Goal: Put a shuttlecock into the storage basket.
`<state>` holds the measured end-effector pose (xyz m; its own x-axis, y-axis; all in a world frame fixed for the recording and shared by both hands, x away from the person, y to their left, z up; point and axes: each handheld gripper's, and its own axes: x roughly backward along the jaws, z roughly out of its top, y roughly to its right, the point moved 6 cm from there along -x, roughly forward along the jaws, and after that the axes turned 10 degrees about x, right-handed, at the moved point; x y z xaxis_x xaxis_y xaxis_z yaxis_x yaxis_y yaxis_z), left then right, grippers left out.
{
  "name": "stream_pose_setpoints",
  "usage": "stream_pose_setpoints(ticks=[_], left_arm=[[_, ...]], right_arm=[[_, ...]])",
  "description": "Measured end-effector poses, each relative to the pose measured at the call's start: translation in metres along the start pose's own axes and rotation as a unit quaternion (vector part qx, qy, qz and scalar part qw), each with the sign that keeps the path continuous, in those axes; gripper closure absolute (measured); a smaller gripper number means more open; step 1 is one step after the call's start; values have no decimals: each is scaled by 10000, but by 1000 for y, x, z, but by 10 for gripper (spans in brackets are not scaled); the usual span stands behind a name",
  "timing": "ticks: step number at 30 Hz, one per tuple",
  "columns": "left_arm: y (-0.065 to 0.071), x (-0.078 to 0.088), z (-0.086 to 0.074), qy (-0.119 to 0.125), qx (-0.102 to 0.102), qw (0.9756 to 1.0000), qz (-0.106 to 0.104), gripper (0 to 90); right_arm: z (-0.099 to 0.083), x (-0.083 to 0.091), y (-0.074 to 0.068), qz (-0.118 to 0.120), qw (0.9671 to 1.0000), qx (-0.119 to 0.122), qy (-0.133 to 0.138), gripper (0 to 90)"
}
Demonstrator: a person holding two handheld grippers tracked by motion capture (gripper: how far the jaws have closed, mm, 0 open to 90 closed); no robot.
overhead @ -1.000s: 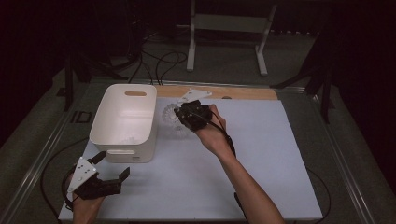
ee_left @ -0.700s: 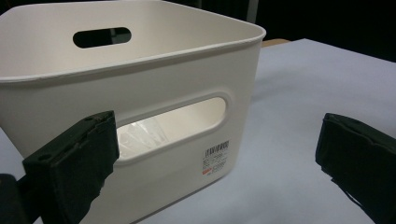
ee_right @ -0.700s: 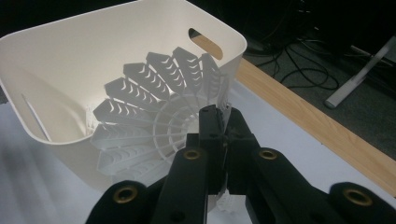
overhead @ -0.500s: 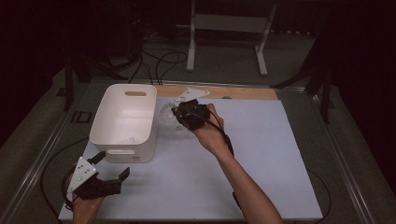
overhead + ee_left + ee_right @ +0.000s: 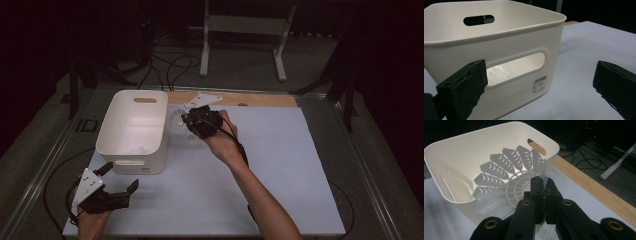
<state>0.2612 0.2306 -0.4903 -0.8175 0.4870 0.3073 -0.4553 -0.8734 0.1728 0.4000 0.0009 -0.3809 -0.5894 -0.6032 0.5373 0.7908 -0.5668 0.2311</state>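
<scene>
right gripper clamped on white fan-shaped plastic piece; white bin just beside | left gripper wide open, empty

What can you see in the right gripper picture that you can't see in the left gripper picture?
The right gripper view has the right gripper shut on the rim of a white plastic flower-shaped piece, plus a wooden strip and floor cables. The left gripper view has the left gripper open, a barcode sticker and clear plastic behind the side handle hole. Both have the white bin and the pale table.
</scene>
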Motion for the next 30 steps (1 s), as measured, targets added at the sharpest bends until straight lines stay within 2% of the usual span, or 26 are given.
stream_pose_setpoints(ticks=[30], left_arm=[[0, 0, 0, -3, -4, 10000, -8, 0]], right_arm=[[12, -8, -6, 50, 10000, -3, 60, 883]])
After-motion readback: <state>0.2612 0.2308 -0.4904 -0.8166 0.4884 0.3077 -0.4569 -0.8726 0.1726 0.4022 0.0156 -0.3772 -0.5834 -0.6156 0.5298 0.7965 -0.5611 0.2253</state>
